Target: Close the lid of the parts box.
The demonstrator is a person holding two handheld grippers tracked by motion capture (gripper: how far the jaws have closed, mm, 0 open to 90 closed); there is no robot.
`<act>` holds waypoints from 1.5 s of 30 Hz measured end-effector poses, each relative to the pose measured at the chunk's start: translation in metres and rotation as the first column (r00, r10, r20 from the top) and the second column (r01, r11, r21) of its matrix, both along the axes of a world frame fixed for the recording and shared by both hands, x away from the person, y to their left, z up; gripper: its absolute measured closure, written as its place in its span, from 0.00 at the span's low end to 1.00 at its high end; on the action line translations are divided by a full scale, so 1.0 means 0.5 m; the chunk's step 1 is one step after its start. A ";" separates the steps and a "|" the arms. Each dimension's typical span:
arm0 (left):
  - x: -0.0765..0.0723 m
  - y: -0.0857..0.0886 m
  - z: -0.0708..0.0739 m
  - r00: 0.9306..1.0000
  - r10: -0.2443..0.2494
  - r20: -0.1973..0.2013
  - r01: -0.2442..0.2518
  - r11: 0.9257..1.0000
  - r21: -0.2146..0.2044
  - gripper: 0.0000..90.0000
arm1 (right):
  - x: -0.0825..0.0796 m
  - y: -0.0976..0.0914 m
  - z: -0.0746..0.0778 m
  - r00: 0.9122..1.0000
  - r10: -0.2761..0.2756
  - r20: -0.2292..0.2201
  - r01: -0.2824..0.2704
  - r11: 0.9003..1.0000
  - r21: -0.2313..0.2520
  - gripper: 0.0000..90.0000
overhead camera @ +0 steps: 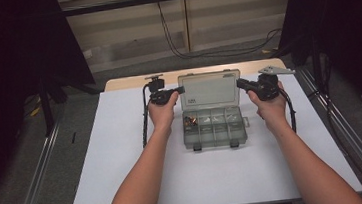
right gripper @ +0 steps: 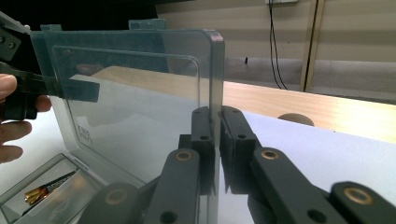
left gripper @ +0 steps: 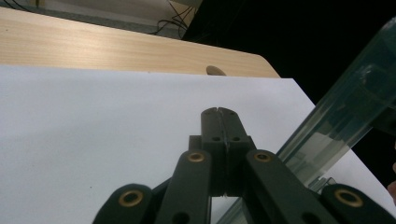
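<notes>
Now one clear plastic box (overhead camera: 214,127) is sitting open in the middle of the white sheet (overhead camera: 123,152) on the desk (overhead camera: 122,82), its single lid (overhead camera: 211,90) standing upright. Two claws are flanking that lid: the right claw (right gripper: 215,116) is pinching its edge, while the left claw (left gripper: 219,113) is pressed together beside its other edge. Batteries (right gripper: 46,190) are lying in one compartment.

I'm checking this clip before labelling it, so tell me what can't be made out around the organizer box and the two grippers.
- Organizer box contents: too small in the high view; in the right gripper view the bottom edge cuts off all but one compartment.
- Left gripper: its shut jaws stand beside the lid; the high view is too small to show contact.
- Lid label print: too small in the right gripper view.
- Right gripper: lower lid edge hidden behind its jaws.
</notes>
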State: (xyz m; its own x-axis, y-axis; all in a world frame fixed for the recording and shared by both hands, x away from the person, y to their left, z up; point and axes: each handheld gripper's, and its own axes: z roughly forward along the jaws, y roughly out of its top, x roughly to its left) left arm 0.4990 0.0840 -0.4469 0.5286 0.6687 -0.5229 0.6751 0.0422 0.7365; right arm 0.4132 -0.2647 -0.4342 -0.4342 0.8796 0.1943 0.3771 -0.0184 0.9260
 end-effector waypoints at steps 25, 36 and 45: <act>-0.069 0.009 0.021 0.990 -0.106 0.096 0.102 0.994 0.047 1.00 | -0.099 -0.063 -0.010 0.996 -0.057 -0.069 0.060 0.997 0.048 0.84; -0.104 0.020 0.032 0.983 -0.111 0.143 0.101 0.992 0.075 1.00 | -0.095 -0.025 -0.001 0.997 -0.041 -0.060 0.044 0.997 0.062 0.98; -0.138 0.021 0.040 0.972 -0.136 0.190 0.115 0.986 0.118 1.00 | -0.112 -0.015 0.012 0.999 -0.024 -0.030 0.025 0.999 0.042 1.00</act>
